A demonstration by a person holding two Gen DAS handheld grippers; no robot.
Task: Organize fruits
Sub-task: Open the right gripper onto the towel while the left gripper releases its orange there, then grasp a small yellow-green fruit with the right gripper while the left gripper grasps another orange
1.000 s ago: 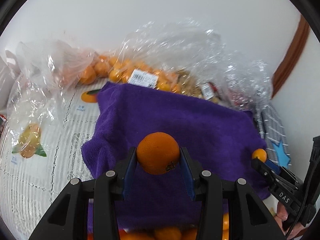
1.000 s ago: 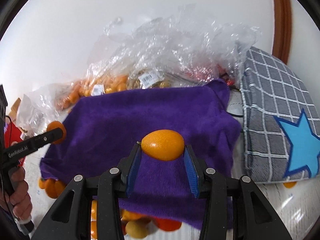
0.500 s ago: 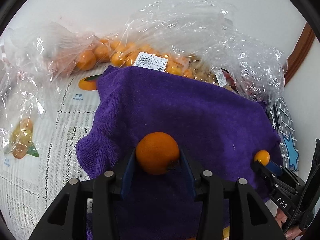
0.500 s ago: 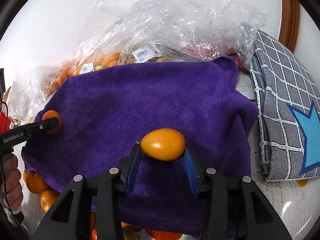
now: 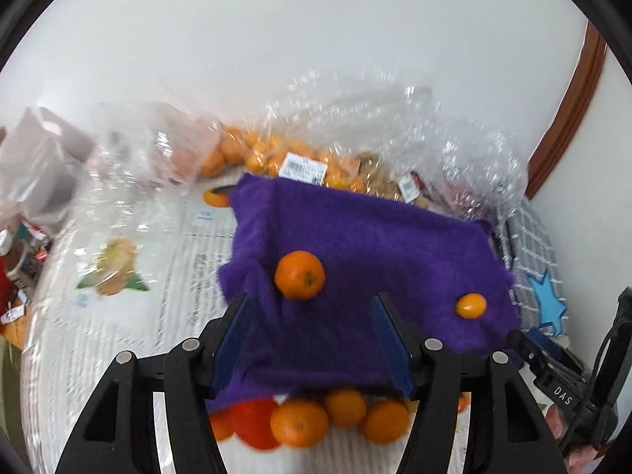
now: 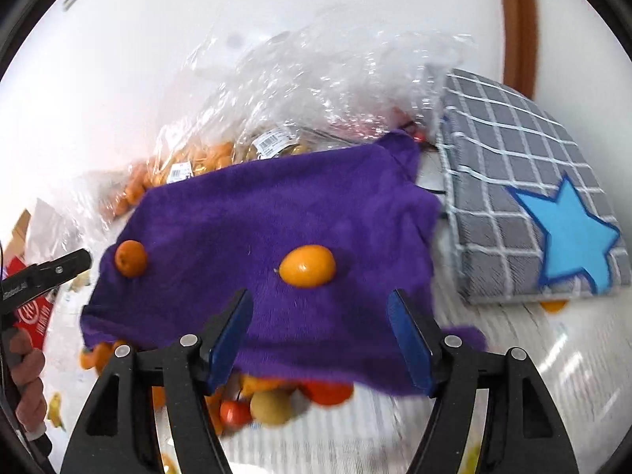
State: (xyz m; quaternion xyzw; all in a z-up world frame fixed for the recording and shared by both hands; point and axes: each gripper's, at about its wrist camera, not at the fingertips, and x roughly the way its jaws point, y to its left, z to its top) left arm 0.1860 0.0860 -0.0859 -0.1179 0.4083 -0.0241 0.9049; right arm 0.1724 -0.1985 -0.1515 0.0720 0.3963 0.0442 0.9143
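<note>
Fruits lay freed on the fuzzy purple towel (image 5: 375, 245): a round tangerine (image 5: 299, 275) near its left edge, an oval kumquat (image 6: 307, 266) toward the right, bare cloth between them. The left gripper (image 5: 312, 330) and right gripper (image 6: 320, 326) had just been opening; both stood wide apart, holding nothing. More loose fruit (image 5: 304, 418) crowded the near hem. Crinkled clear bags (image 5: 355, 134) lined the far edge, a checked cushion (image 6: 525, 181) the right.

A round mandarin (image 5: 299, 275) (small stem end facing the camera) lies on the purple towel (image 5: 375, 245) near its left edge. An oval kumquat (image 6: 307, 266) lies on its side further right. More fruit, apparently mostly mandarins (image 5: 343, 414), crowds the towel's near edge.
</note>
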